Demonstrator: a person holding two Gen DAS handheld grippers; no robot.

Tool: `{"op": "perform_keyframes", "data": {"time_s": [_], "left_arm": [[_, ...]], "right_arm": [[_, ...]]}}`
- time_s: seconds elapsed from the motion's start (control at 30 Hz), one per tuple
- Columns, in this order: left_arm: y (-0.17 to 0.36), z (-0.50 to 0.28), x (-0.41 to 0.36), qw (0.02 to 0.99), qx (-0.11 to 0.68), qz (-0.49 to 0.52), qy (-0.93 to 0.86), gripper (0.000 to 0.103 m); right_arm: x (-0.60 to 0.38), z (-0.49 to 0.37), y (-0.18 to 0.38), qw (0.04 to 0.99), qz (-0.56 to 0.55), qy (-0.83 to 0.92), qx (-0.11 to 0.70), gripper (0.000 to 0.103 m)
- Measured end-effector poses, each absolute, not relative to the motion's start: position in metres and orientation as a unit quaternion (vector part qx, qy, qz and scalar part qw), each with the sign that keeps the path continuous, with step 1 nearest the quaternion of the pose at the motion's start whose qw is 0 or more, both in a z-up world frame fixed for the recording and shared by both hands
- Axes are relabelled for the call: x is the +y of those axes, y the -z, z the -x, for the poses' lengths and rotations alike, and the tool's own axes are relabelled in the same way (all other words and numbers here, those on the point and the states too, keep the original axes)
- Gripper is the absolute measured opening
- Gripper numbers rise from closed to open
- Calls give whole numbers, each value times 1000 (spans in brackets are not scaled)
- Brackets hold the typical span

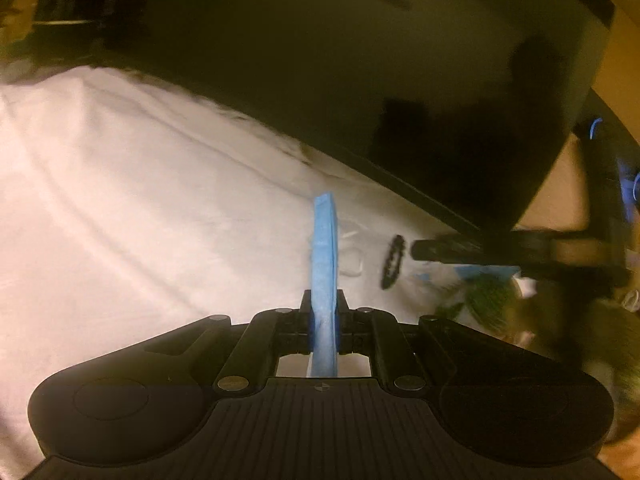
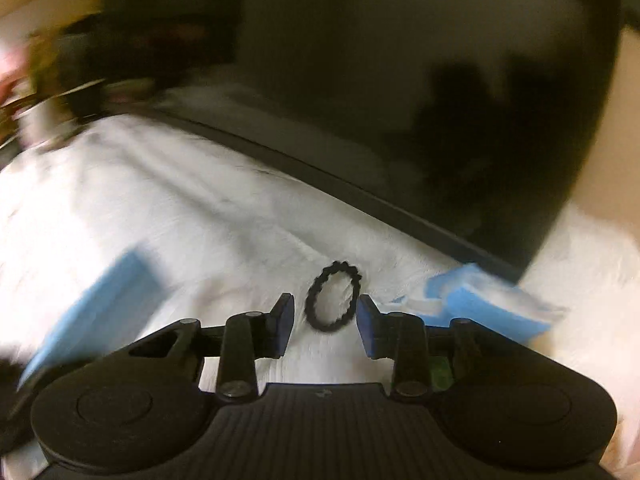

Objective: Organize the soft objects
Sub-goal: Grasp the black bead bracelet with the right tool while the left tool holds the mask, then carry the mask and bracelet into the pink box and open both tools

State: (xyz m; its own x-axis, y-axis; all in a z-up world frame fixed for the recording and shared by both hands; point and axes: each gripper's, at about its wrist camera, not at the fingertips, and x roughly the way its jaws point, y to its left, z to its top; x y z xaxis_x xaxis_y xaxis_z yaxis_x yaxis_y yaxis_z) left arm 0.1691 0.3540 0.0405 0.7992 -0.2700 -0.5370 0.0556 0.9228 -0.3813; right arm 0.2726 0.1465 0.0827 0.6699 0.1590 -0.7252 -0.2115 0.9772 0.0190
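The left gripper (image 1: 322, 322) tilts down over the white cloth-covered surface (image 1: 120, 200), its jaws clenched on a thin, flat blue sheet of soft material (image 1: 324, 248) that stands on edge between them. The right gripper (image 2: 325, 326) also angles downward, jaws partly apart and grasping nothing. A black, bumpy ring-shaped hair tie (image 2: 333, 297) lies on the white cloth just ahead of its blue-padded fingertips (image 2: 366, 330), between their lines and apparently untouched, though blur makes this uncertain. A crumpled blue and white soft piece (image 2: 480, 304) rests to the right, beside a large dark panel (image 2: 400, 100).
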Motion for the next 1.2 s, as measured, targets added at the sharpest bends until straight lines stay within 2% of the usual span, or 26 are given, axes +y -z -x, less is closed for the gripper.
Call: {"op": "perform_keyframes", "data": {"time_s": [0.2,0.33,0.37,0.4,0.5,0.77,0.97,1.2], "left_arm": [[-45,-161,368,933,312,168,69,10],[-44,-160,376,929,319,177,61,10],[-42,-160,378,929,319,180,61,10],[-42,-161,378,928,319,182,61,10],[-42,-168,371,928,320,178,62,10],[-72,-175,350,937,297,161,85,10],[-112,-178,310,945,257,152,129,10],[-145,-175,227,939,228,133,220,10]], "right_arm": [[147,-324,-46,896,-23,-45,440,35],[142,-326,-40,902,-20,-50,429,33],[140,-323,-39,901,-22,-55,430,23],[138,-323,-38,898,-21,-59,436,5],[132,-310,-44,894,-13,-74,441,6],[93,-246,-133,925,-20,-144,350,5],[7,-200,-219,946,-44,-170,271,5],[-104,-152,-270,953,-93,-150,246,5]]}}
